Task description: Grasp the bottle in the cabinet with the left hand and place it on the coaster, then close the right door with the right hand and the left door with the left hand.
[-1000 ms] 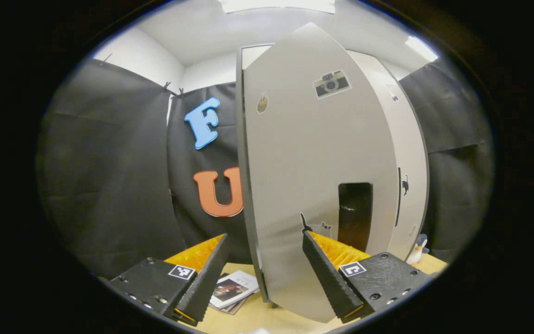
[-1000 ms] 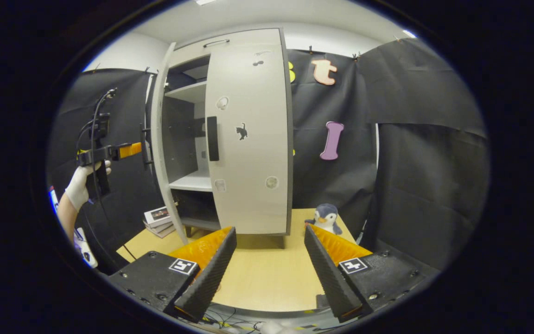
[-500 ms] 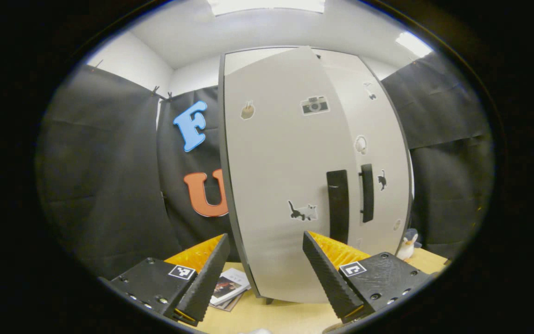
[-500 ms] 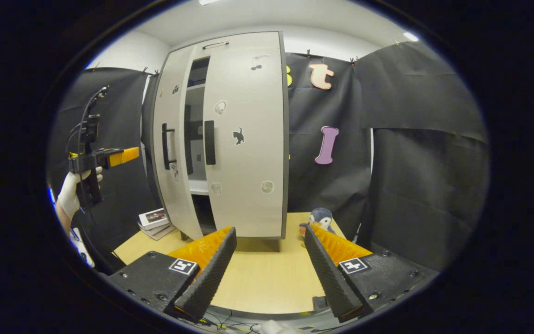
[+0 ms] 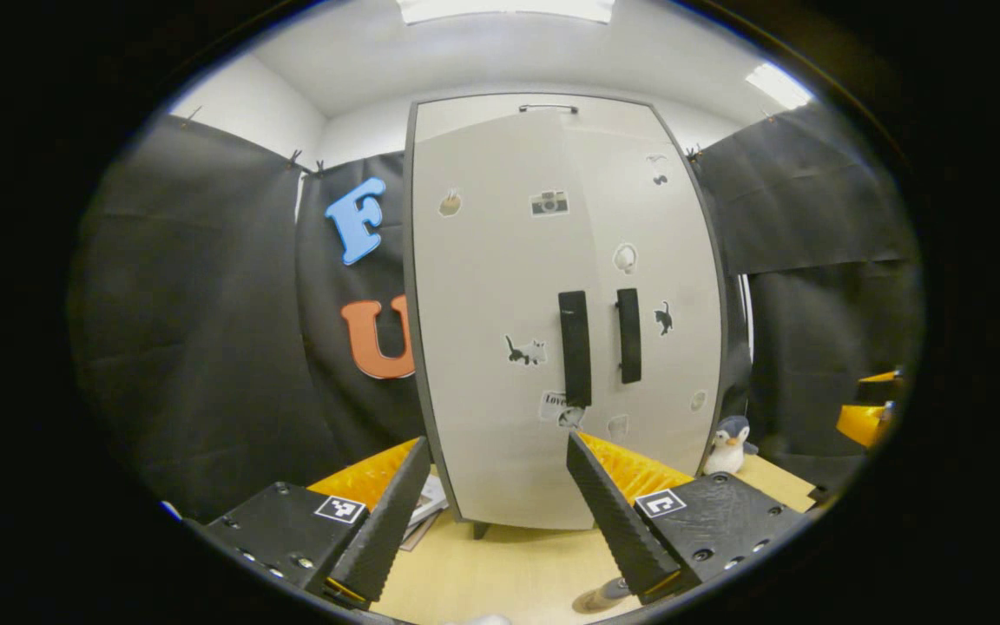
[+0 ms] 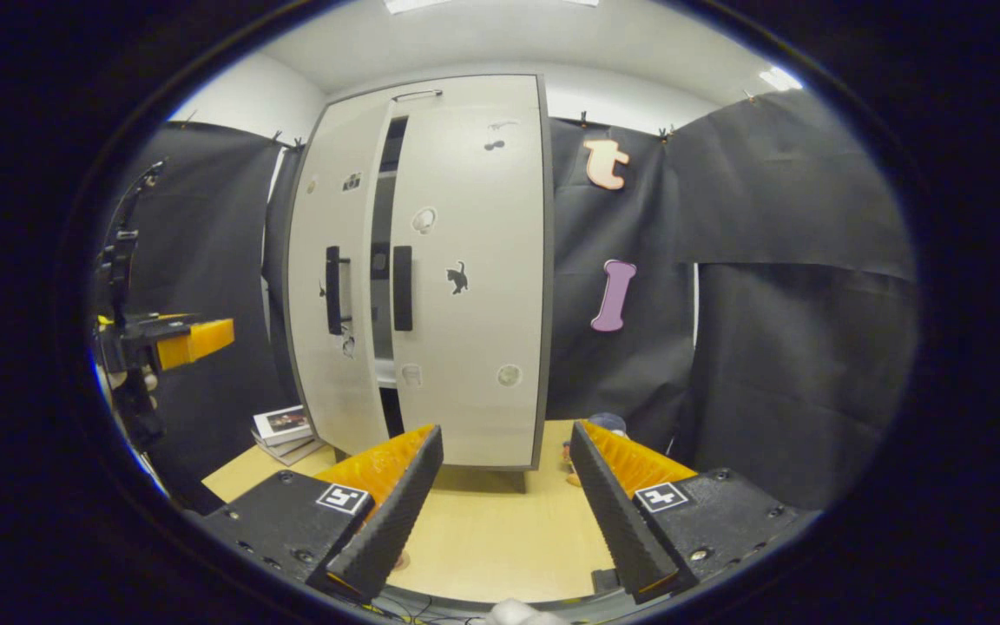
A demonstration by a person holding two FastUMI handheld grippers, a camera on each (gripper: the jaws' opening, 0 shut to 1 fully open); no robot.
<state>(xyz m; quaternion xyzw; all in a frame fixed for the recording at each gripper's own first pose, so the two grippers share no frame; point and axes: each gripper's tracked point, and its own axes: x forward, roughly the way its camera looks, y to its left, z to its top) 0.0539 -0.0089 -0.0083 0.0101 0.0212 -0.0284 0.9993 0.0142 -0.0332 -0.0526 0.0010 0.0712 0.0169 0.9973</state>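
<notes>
- Black cloth hangs behind and beside the cabinet (image 5: pixel 552 260), which stands on a pale wooden tabletop (image 6: pixel 483 529) toward its back edge.
- My left gripper (image 5: pixel 496 512) hangs in front of the cabinet with its fingers spread apart and nothing between them.
- My right gripper (image 6: pixel 500 512) is likewise spread wide over the tabletop, touching nothing.
- From the left gripper view the left door (image 5: pixel 491 347) and right door (image 5: pixel 665 286) look flush, their two dark handles side by side.
- From the right gripper view a narrow dark gap shows between the doors, so the left door (image 6: pixel 331 286) is not fully home; the right door (image 6: pixel 474 260) sits flat against the cabinet.
- Near the tabletop's front edge, just beside my left gripper's right finger, a small round shape (image 5: pixel 600 597) shows; I cannot tell whether it is the bottle or the coaster.
- A stack of books (image 6: pixel 285 427) lies by the cabinet's left side.
- A toy penguin (image 5: pixel 730 443) stands by its right corner.
- In the right gripper view my left gripper (image 6: pixel 192 340) is held well left of the cabinet.
</notes>
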